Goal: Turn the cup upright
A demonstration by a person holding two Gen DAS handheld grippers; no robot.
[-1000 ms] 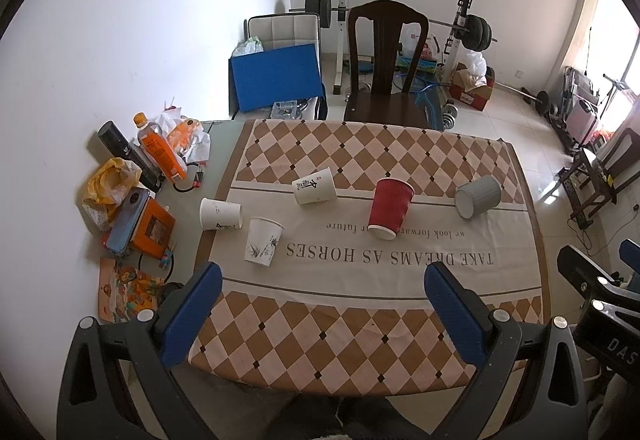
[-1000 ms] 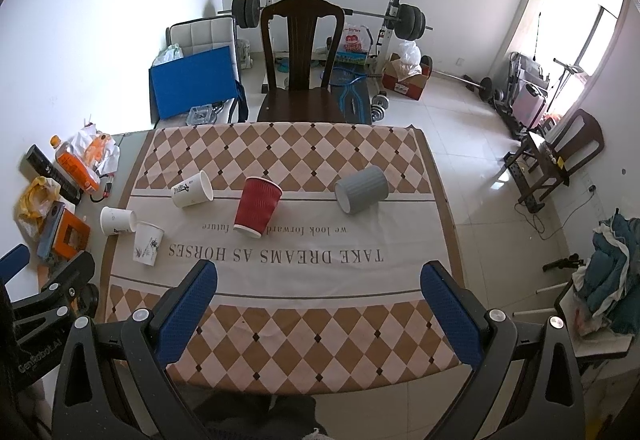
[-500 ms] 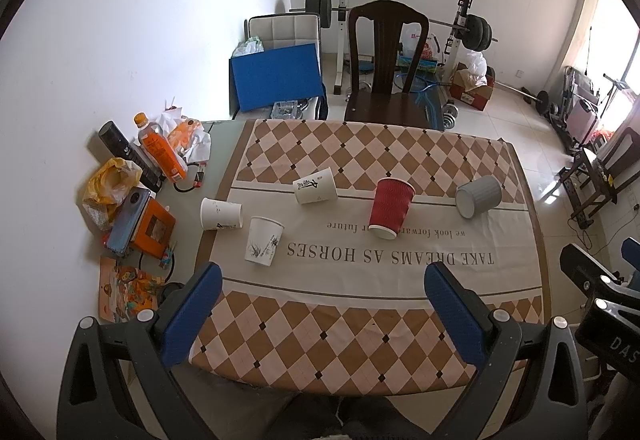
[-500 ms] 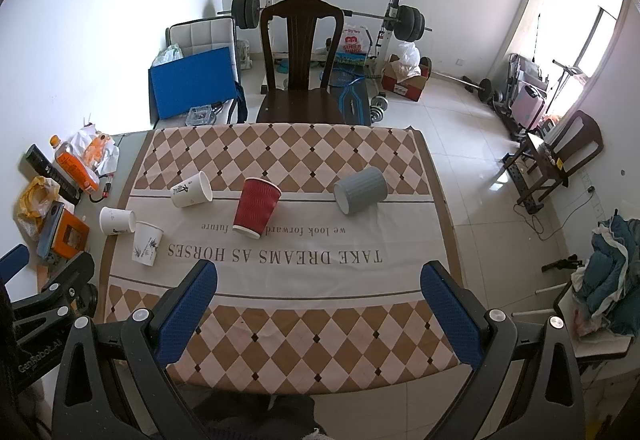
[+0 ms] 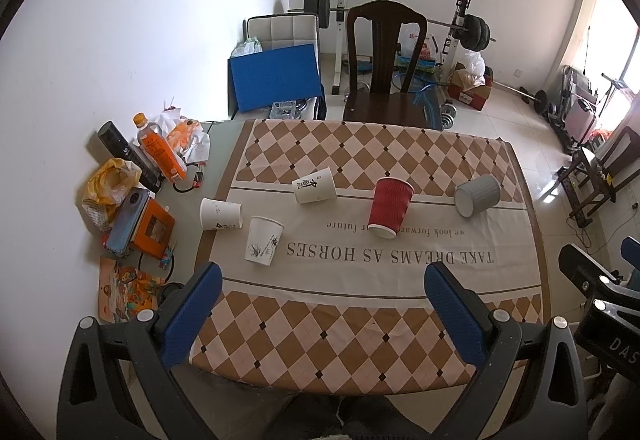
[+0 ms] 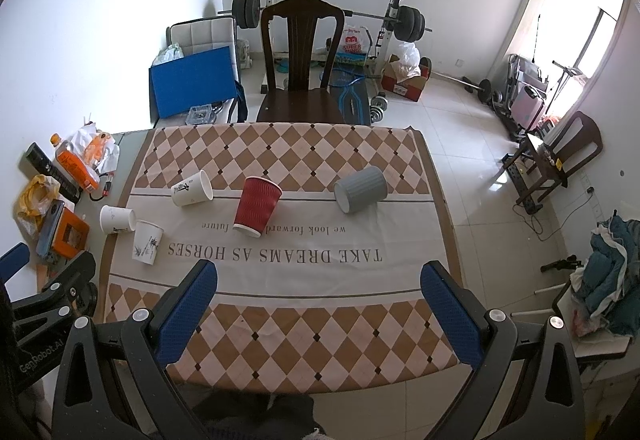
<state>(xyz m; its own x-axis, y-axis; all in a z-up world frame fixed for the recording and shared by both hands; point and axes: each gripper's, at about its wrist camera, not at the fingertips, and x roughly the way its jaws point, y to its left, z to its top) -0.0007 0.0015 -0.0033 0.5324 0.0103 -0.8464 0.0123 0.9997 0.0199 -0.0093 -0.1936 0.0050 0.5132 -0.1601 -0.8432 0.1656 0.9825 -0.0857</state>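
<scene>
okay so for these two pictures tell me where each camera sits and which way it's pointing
Left wrist: high over the table's near edge, left of centre, facing the dark wooden chair; left gripper jaws open, right gripper's body at right.
Right wrist: further right, same heading; right gripper jaws open, left gripper's body at lower left.
Both share the red cup and grey cup.

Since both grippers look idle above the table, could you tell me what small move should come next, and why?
Probably lower the right gripper toward the grey cup: it lies on its side on that gripper's side of the cloth, and both grippers are open, empty and far from any cup.
</scene>
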